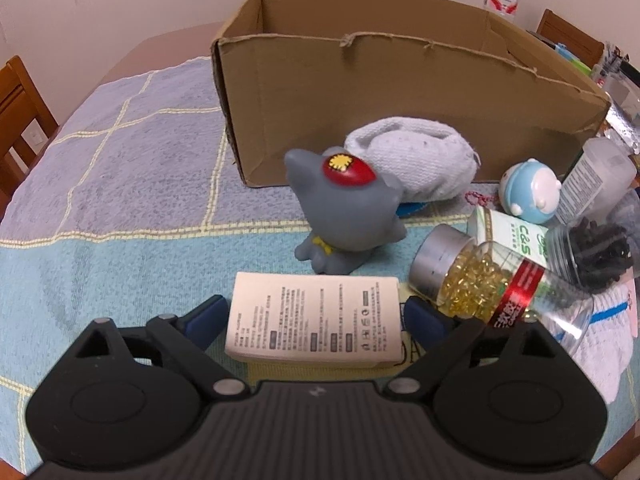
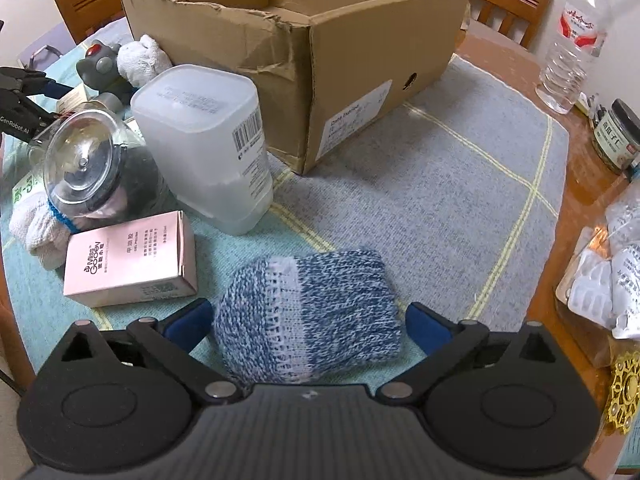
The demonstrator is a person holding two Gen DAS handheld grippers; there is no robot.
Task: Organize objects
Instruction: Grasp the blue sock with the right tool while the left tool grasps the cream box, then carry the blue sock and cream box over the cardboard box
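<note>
A white printed box (image 1: 316, 320) lies flat on the blue checked cloth (image 1: 120, 184) between the blue fingertips of my left gripper (image 1: 314, 316). The pads stand close to its two sides, and I see no press on it. In the right wrist view a blue-and-white knitted sock (image 2: 308, 312) lies between the fingers of my right gripper (image 2: 308, 326), which is open with a gap on the right side. An open cardboard box (image 1: 400, 96) stands beyond, also seen as the cardboard box (image 2: 320, 60) from the right.
Around the white box are a grey toy figure (image 1: 344, 208), a white rolled sock (image 1: 416, 160), a capsule bottle (image 1: 492, 284), a blue round toy (image 1: 532, 192) and a dark jar (image 1: 592, 256). A pink box (image 2: 128, 260), a translucent tub (image 2: 208, 140) and a water bottle (image 2: 576, 40) show at right.
</note>
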